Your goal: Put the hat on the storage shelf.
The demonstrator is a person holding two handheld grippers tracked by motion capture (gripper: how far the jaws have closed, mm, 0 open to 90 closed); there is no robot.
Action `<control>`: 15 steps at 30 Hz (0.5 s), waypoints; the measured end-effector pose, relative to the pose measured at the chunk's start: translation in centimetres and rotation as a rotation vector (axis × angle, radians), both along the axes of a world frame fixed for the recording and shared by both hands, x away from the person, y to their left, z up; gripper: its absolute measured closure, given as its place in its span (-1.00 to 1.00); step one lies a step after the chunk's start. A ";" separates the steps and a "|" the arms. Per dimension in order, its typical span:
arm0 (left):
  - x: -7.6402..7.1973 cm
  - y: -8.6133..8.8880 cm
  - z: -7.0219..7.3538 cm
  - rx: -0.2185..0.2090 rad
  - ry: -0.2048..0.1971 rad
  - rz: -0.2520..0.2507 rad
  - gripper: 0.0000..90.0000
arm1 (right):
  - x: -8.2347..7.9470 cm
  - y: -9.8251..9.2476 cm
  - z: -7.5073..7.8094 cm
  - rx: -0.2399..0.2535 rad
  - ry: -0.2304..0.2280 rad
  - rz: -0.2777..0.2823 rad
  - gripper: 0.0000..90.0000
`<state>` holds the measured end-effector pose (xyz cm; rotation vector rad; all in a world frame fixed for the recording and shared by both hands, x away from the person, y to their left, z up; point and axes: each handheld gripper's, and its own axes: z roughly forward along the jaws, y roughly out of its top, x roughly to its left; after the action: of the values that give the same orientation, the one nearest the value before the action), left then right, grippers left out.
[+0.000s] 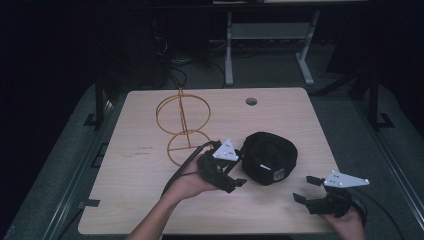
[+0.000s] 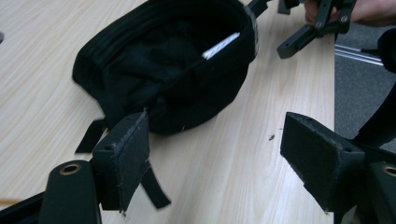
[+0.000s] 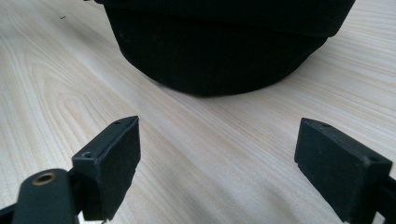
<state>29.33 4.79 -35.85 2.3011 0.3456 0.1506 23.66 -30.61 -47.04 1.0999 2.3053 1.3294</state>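
The black cap [image 1: 269, 158] lies upside down, opening upward, near the middle of the wooden table [image 1: 140, 200], and everything here is placed against it. The left hand [image 1: 187, 185] comes in from the table's near edge with the forearm slanting toward the cap, palm cupped under the left gripper [image 1: 235, 181], which sits just beside the cap's left rim and points along the table surface toward it. In the left gripper view its jaws stand wide apart with nothing pressed between them; the cap's rim and a loose black strap [image 2: 88, 136] lie just beyond the left jaw, not gripped. The right hand [image 1: 350, 222] rests at the near edge, well to the right of the cap, holding the right gripper [image 1: 306, 189] low and roughly level, aimed at the cap's near right side. Its jaws are also spread wide and empty; in the right gripper view the cap's dark wall [image 3: 219, 51] fills the space ahead, apart from the jaws, with bare wood between. A white label [image 2: 220, 45] shows inside the cap, though its print is too small to read. The cap's interior is dark and its folds are hard to separate. Behind the cap, to its left, stands a yellow wire stand [image 1: 182, 127]. The right forearm is cut off by the frame's lower edge.
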 end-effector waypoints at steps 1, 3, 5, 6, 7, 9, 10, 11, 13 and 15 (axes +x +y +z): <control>0.1 -0.4 0.1 0.004 0.001 -0.008 -0.45 | 0.0 0.0 0.0 0.003 -0.002 -0.001 -0.69; 0.4 -1.2 0.2 0.016 -0.006 -0.022 -0.45 | 0.0 0.0 0.0 0.007 -0.005 -0.002 -0.69; 0.7 -1.8 0.3 0.016 -0.012 -0.027 -0.44 | 0.0 0.0 0.0 0.006 -0.004 0.001 -0.69; 0.9 -2.0 0.4 0.023 -0.013 -0.037 -0.44 | 0.0 0.0 0.0 0.006 -0.006 0.001 -0.69; 1.0 -2.3 0.5 0.021 -0.012 -0.039 -0.44 | 0.0 0.0 0.1 0.007 -0.007 0.000 -0.69; 1.3 -2.9 0.5 0.034 -0.010 -0.054 -0.44 | 0.0 0.0 0.1 0.009 -0.008 0.000 -0.69; 1.3 -2.9 0.5 0.034 -0.010 -0.054 -0.44 | 0.0 0.0 0.1 0.009 -0.008 0.000 -0.69; 1.4 -3.3 0.5 0.042 -0.011 -0.062 -0.44 | 0.0 0.0 0.1 0.010 -0.008 0.000 -0.69; 1.6 -4.0 0.4 0.052 -0.010 -0.079 -0.42 | 0.0 0.0 0.1 0.010 -0.008 0.002 -0.69; 1.9 -4.7 0.2 0.058 0.000 -0.093 -0.39 | 0.0 0.0 0.1 0.009 -0.007 0.004 -0.69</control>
<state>31.25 0.07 -35.60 2.3698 0.2359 0.1157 23.64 -30.64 -46.95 1.0925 2.3003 1.3435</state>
